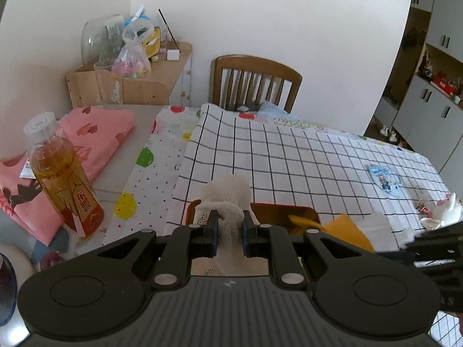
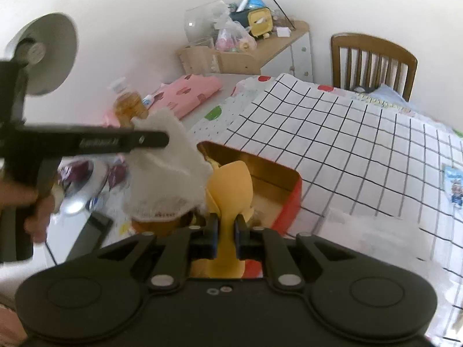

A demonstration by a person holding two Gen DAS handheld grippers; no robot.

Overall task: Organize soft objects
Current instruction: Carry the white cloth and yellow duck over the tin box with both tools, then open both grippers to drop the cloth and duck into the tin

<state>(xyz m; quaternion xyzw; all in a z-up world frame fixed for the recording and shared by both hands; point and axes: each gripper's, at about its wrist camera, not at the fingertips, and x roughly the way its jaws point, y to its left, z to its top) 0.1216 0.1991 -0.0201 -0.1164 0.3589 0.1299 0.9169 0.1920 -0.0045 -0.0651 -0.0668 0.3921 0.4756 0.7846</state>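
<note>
Two grippers each carry a cloth over the red tin (image 2: 290,199), which sits on the checked cloth (image 1: 303,156) with its open top facing up. The left gripper (image 1: 230,232) has its jaws pinched tight on a white mesh cloth (image 1: 228,199); the cloth bunches up ahead of the jaws and hangs down behind them, above the tin's near left corner. The right gripper (image 2: 222,235) is likewise clamped on a yellow cloth (image 2: 231,185), whose long axis runs straight ahead from the jaws toward the tin's middle. In the right wrist view the white cloth (image 2: 170,173) hangs left of the tin, just beside the yellow one and seeming to touch it. Both grippers tilt downward toward the tin. The right one seems better placed over the opening, so its cloth could probably drop in first. The bottle (image 1: 62,179) stands well left of the tin.
</note>
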